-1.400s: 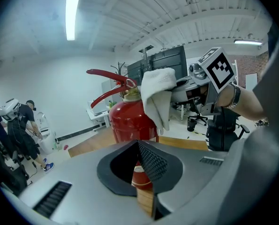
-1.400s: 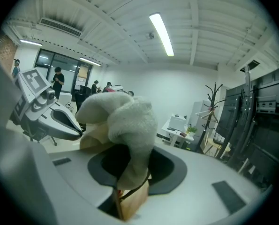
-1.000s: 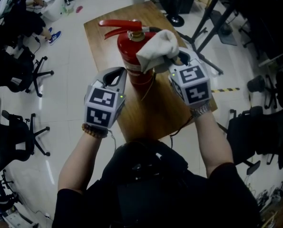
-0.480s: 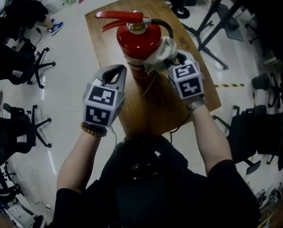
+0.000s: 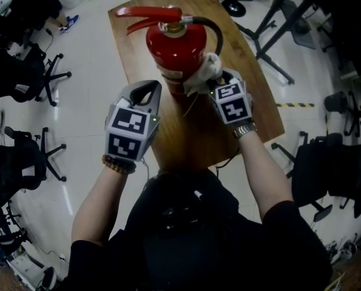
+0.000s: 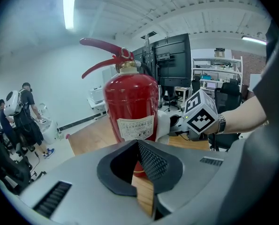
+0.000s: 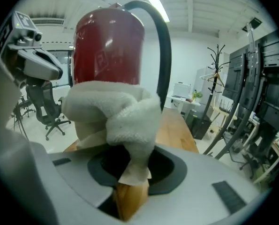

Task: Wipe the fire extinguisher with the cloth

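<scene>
A red fire extinguisher (image 5: 175, 46) with red levers and a black hose (image 5: 213, 32) stands upright on a wooden table (image 5: 198, 132). My right gripper (image 5: 216, 85) is shut on a white cloth (image 5: 205, 71) and presses it against the cylinder's right side, below the shoulder. In the right gripper view the bunched cloth (image 7: 115, 110) rises out of my right gripper (image 7: 132, 172) onto the red body (image 7: 109, 46). My left gripper (image 5: 147, 92) is shut and empty, just left of the cylinder. In the left gripper view, my left gripper (image 6: 138, 147) points at the label (image 6: 136, 127).
Black office chairs (image 5: 22, 168) stand on the white floor at the left, another chair (image 5: 326, 168) at the right. Black stand legs (image 5: 277, 29) reach toward the table's far right corner. People (image 6: 22, 116) stand far off in the left gripper view.
My right gripper has slid the cloth down the extinguisher's right side, from near the valve to the cylinder's body. The left gripper has stayed shut beside the cylinder and sunk only slightly.
</scene>
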### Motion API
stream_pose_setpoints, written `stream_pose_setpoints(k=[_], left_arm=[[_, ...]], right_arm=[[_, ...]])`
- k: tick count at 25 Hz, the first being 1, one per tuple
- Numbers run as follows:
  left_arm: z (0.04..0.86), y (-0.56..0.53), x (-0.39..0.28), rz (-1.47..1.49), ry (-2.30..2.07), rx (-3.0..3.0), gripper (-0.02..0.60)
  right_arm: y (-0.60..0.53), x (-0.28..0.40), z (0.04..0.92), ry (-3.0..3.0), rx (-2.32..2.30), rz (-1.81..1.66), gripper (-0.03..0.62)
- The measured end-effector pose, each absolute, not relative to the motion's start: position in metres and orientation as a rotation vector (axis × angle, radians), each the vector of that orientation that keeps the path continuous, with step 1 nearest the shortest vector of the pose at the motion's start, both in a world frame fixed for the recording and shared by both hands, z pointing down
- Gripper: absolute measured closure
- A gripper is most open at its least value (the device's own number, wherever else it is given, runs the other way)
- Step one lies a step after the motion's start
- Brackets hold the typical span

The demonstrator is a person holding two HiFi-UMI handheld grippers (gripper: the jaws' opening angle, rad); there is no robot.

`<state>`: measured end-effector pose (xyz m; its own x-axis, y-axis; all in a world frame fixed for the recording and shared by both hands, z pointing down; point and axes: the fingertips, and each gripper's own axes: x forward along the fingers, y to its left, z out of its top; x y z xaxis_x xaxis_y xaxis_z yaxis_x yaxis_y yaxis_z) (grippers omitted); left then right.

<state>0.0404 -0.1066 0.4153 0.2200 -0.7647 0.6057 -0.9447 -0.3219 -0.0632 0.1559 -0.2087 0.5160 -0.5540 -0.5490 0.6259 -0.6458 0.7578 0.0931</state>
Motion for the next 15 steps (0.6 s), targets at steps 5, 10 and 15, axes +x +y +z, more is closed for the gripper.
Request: stream_pose_setpoints(k=[5, 10, 15], left_arm=[[0.420, -0.106, 0.042, 0.809, -1.588, 2.174, 0.581], [0.423, -0.107, 0.042, 0.820, -1.578, 2.174, 0.581], [0.426, -0.109, 0.042, 0.820, -1.571, 2.179, 0.581]], right_arm=[[-0.203, 0.159, 0.555, -2.257, 0.898, 0.264, 0.473], [-0.198, 0.156, 0.584, -2.215, 0.881, 0.290, 0.473], [-0.199, 0.154, 0.608, -2.178, 0.868, 0.305, 0.473]])
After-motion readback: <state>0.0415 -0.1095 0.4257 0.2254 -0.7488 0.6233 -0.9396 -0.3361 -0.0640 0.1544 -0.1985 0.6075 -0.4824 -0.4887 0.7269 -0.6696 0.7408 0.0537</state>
